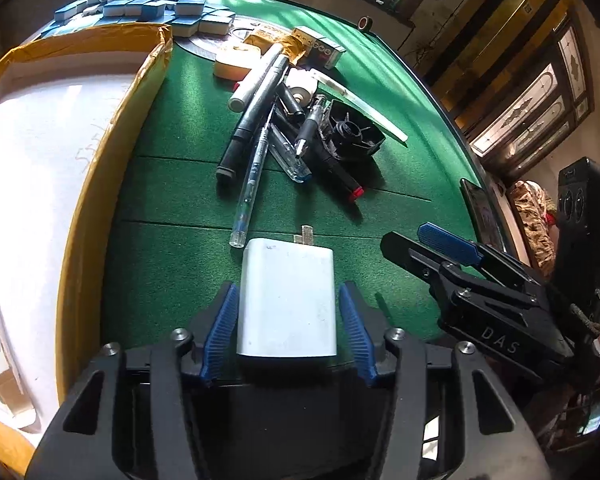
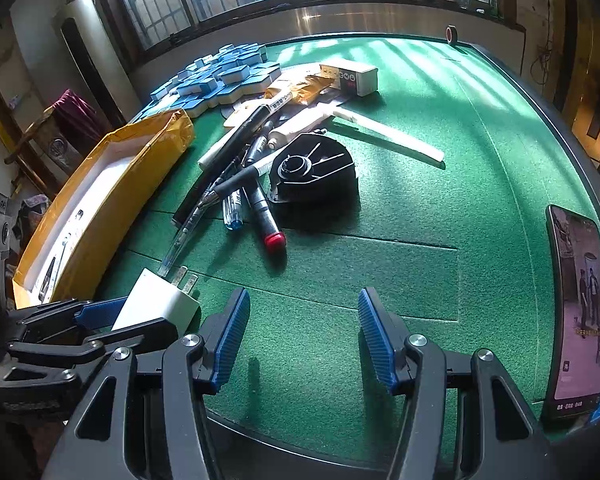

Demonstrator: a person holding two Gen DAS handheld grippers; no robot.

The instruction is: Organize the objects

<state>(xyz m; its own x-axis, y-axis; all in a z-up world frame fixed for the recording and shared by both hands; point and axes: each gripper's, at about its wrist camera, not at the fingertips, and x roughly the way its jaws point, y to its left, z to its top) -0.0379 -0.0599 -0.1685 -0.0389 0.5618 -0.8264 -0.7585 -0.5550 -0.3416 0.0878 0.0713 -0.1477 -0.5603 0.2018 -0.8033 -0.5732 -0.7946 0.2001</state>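
Charger [image 1: 288,300]: white, boxy, seen at the near edge of the felt [image 2: 420,200], prongs [image 1: 306,236] pointing away toward the pens [image 1: 260,140]. Sat to the right of the box [image 1: 112,152], apart from its yellow wall, and just beside the clear pen's near end. Appeared tilted in the right wrist view; whether lifted clear of the felt or resting on it, could not be told.

Left gripper [image 1: 287,286]: clamped on the charger, one blue pad against each of two opposite sides, about midway along the body.

Right gripper [image 2: 303,292]: fingers apart, nothing between them, hovering over bare felt beside the left gripper and well short of the black cap [image 2: 312,172]; phone [image 2: 580,312] off to its right at the table edge.

Handling, as judged: light, rigid, not fragile, yet smooth and glossy, so apt to slip or pivot under a weak squeeze. Best taken across flat opposite sides near the middle, as done here, never by the thin prongs. Called for a level carry over the yellow wall before release inside the box, presumably the intended place.
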